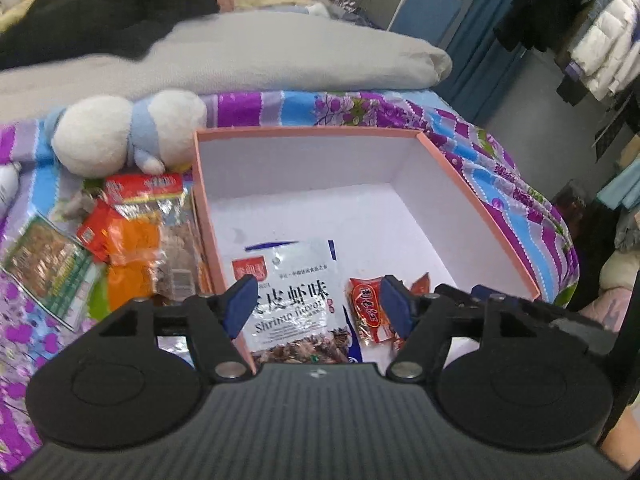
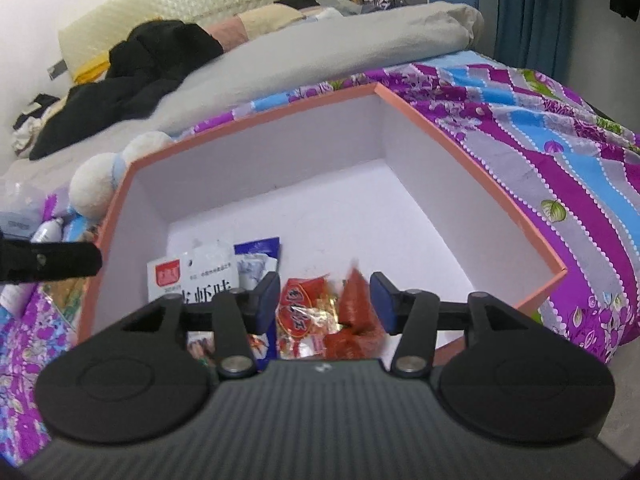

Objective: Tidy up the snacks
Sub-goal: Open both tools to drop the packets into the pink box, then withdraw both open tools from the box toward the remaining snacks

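Note:
A pink box [image 1: 304, 130] with a white inside sits on the flowered bedspread. On its floor lie a silver shrimp-flavour packet [image 1: 296, 280] and small red snack packets [image 1: 368, 308]. My left gripper [image 1: 318, 306] hangs open over the box's near side, with the silver packet seen below its blue pads and untouched by them. In the right wrist view my right gripper [image 2: 324, 303] is open above the red packets [image 2: 304, 312]; one orange-red packet [image 2: 358, 304] is blurred between the pads, which do not press it. A blue packet [image 2: 258, 256] lies beside the silver one [image 2: 204, 276].
Left of the box lies a heap of loose snacks: red and orange packets [image 1: 132, 220] and a green packet [image 1: 48, 268]. A white and blue plush toy [image 1: 124, 132] rests behind them. A grey blanket [image 1: 240, 52] and dark clothes fill the back of the bed.

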A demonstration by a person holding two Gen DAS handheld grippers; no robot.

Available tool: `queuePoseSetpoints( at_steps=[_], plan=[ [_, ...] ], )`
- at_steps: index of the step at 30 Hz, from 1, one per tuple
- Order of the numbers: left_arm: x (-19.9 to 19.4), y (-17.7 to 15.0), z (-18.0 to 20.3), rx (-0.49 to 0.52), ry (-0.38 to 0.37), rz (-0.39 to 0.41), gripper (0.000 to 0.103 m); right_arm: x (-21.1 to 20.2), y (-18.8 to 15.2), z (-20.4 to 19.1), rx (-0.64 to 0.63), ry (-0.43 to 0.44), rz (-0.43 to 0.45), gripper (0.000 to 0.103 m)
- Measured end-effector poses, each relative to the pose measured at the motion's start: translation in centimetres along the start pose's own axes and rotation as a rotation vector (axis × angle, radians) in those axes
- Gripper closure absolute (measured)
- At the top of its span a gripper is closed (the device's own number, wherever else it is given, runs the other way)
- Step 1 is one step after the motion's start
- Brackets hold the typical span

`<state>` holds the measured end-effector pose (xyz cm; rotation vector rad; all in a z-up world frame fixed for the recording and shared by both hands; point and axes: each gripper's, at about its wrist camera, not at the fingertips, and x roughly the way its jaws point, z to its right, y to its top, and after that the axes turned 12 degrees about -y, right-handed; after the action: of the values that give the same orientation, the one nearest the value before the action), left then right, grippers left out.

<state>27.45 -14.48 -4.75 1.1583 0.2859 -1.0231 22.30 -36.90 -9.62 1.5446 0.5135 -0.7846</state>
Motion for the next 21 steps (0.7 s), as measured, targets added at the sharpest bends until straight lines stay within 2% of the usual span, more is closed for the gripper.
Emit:
queuePoseSetpoints(
  at_steps=[8, 10, 12, 21],
  plan=[
    [-4.9, 0.4, 0.7, 0.026, 0.028, 0.099, 0.031, -4.1, 1.3, -0.6, -0.02, 0.042, 0.094, 0.051],
    [-6.3, 0.3, 1.2, 0.061, 0.047, 0.122, 0.031, -5.2, 1.5, -0.9, -0.026, 0.058, 0.118, 0.051],
    [-7.9, -0.3, 1.8, 0.109, 0.083, 0.155, 0.031, -6.3, 1.7, -1.4, -0.032, 0.077, 0.149, 0.051],
    [-14.3, -2.5, 2.3, 0.119, 0.12, 0.281, 0.031, -10.9, 1.5, -2.2, -0.041, 0.146, 0.273, 0.051]
  ],
)
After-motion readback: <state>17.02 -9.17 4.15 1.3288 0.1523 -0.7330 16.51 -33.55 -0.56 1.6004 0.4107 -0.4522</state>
